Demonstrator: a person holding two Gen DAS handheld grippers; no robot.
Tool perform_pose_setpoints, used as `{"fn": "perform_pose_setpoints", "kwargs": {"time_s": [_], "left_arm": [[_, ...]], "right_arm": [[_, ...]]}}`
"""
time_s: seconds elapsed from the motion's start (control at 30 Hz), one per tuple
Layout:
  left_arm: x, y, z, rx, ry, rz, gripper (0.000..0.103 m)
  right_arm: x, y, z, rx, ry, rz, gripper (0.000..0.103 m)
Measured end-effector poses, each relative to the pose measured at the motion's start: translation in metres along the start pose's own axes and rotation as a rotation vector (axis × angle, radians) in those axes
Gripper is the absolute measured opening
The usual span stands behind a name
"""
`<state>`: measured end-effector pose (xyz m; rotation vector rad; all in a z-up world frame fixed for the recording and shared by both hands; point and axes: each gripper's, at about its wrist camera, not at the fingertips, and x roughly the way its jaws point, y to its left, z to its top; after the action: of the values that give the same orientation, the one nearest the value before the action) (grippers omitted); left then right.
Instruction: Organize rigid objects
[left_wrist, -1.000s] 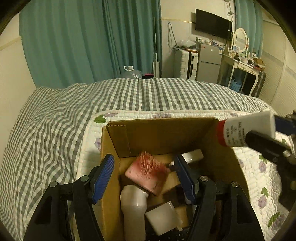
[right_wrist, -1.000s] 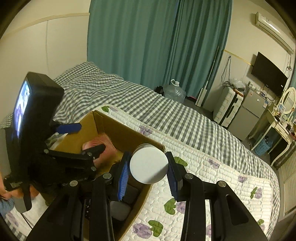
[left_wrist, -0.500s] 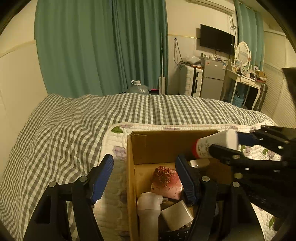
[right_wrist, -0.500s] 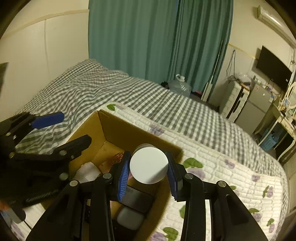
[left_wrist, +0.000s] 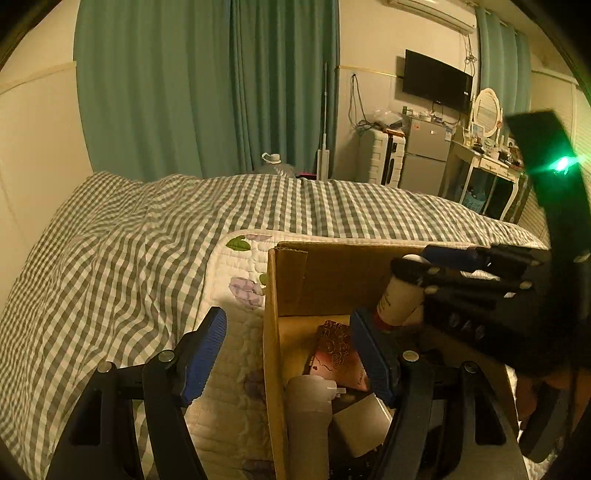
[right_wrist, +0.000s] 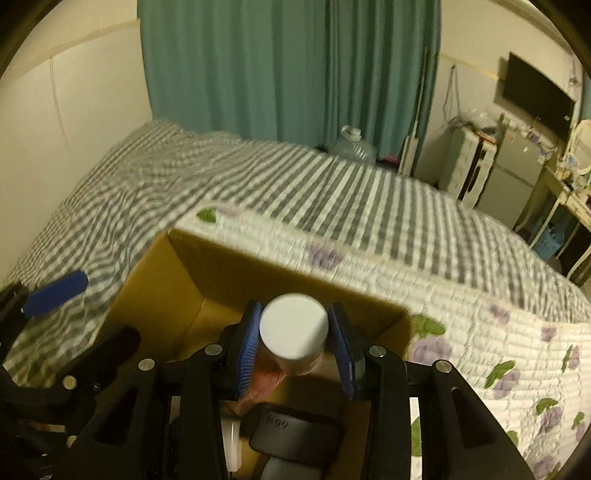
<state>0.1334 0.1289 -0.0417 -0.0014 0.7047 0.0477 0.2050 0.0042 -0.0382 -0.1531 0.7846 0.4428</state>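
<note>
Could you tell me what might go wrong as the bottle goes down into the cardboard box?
The box is already crowded: the white bottle held by the right gripper could land on the pink patterned item or the dark case and tip. The left gripper, open astride the box's left wall, sits close by, so the two tools might bump.

Teal curtains (left_wrist: 207, 85) hang floor-length across the far wall, flanked by cream walls (left_wrist: 37, 125) under dim, warm light. A bed under a grey-and-white checked cover (left_wrist: 110, 251) fills the foreground, with a white quilted pad (right_wrist: 480, 295) printed with purple flowers and green leaves laid over it. Along the right side stand a wall-mounted television (left_wrist: 437, 81), a white suitcase (left_wrist: 382, 157), a small silver fridge (left_wrist: 424, 158) and a white dressing table (left_wrist: 484, 166) with an oval mirror (left_wrist: 487, 112) — an air conditioner (left_wrist: 432, 13) sits high on the wall.
</note>
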Motion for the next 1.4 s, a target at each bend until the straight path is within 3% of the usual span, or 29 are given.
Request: {"fn": "perform_pose_setpoints", "kwargs": {"time_s": [0.2, 0.33, 0.6, 0.87, 0.97, 1.17, 1.4], "left_arm": [[-0.01, -0.005, 0.002, 0.004, -0.033, -0.003, 0.072], [-0.025, -0.013, 0.005, 0.004, -0.062, -0.015, 0.075], [-0.085, -0.037, 0.013, 0.036, -0.146, 0.008, 0.077], [-0.169, -0.053, 0.021, 0.034, -0.276, 0.02, 0.08], [-0.193, -0.059, 0.019, 0.038, -0.304, 0.013, 0.081], [-0.232, -0.071, 0.003, 0.073, -0.357, 0.019, 0.081], [-0.251, -0.074, -0.037, 0.072, -0.393, -0.006, 0.081]], "right_arm": [[-0.026, -0.005, 0.006, -0.014, -0.04, -0.036, 0.038], [-0.048, -0.013, 0.003, -0.005, -0.061, -0.05, 0.053], [-0.109, -0.029, -0.007, 0.028, -0.115, -0.09, 0.057], [-0.219, -0.028, -0.028, 0.035, -0.267, -0.179, 0.095], [-0.259, -0.025, -0.041, 0.055, -0.328, -0.229, 0.103], [-0.316, -0.02, -0.074, 0.104, -0.407, -0.274, 0.103], [-0.351, -0.005, -0.112, 0.157, -0.479, -0.276, 0.103]]}}
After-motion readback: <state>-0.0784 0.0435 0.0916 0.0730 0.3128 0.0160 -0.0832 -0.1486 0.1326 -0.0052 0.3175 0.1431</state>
